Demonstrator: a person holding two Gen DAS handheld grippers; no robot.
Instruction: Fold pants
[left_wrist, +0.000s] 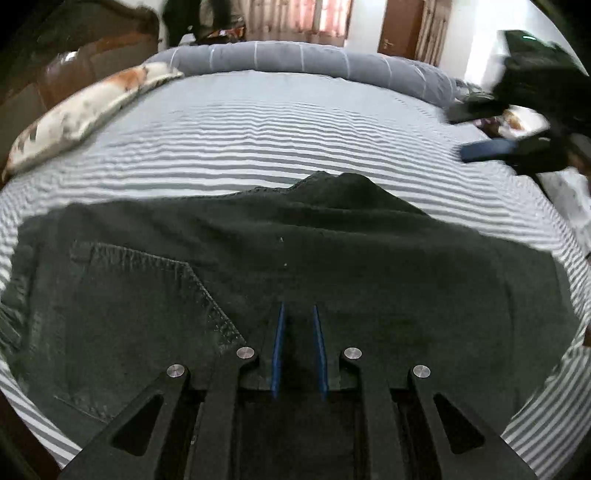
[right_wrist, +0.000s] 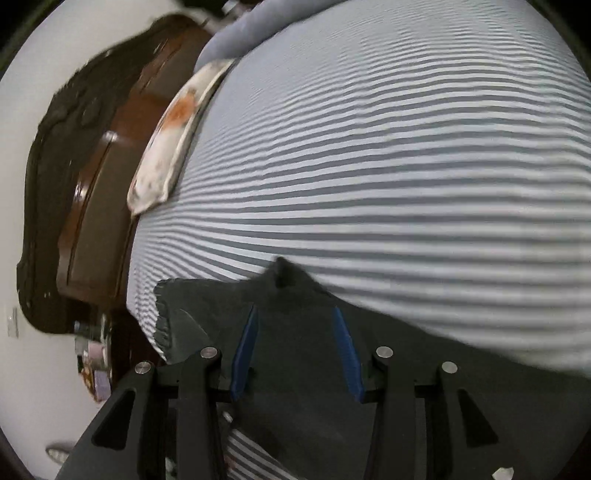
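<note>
Pants (left_wrist: 258, 266) lie on the bed (left_wrist: 295, 140), dark denim, spread across the near half of the striped sheet. Back pocket (left_wrist: 140, 295) faces up, on the left in the left wrist view. Far edge of the pants bunches into a small peak near the middle of the bed.

Left claw (left_wrist: 298, 314): blue pads (left_wrist: 277, 343) stand a narrow gap apart, right over the denim. Can't tell if cloth is pinched between them; fabric and gap are both dark.

Right claw (right_wrist: 295, 317): jaws partly spread, pads (right_wrist: 245, 350) well apart. It sits over the pants (right_wrist: 295, 354), with dark cloth filling the space between the fingers and rising to a point just past the tips. Can't tell whether the pads press on it. Picture is motion-blurred.

In the left wrist view the right claw (left_wrist: 476, 133) also shows at the far right edge, above the bed, blurred, apart from the pants there.

Pillow (left_wrist: 81, 114) with orange blotches lies along the left edge of the bed. Rolled grey blanket (left_wrist: 314, 59) runs across the far end. Brown wooden headboard (right_wrist: 96, 206) stands beside the pillow in the right wrist view. Door (left_wrist: 399, 26) and curtained window (left_wrist: 295, 14) sit behind the bed.
</note>
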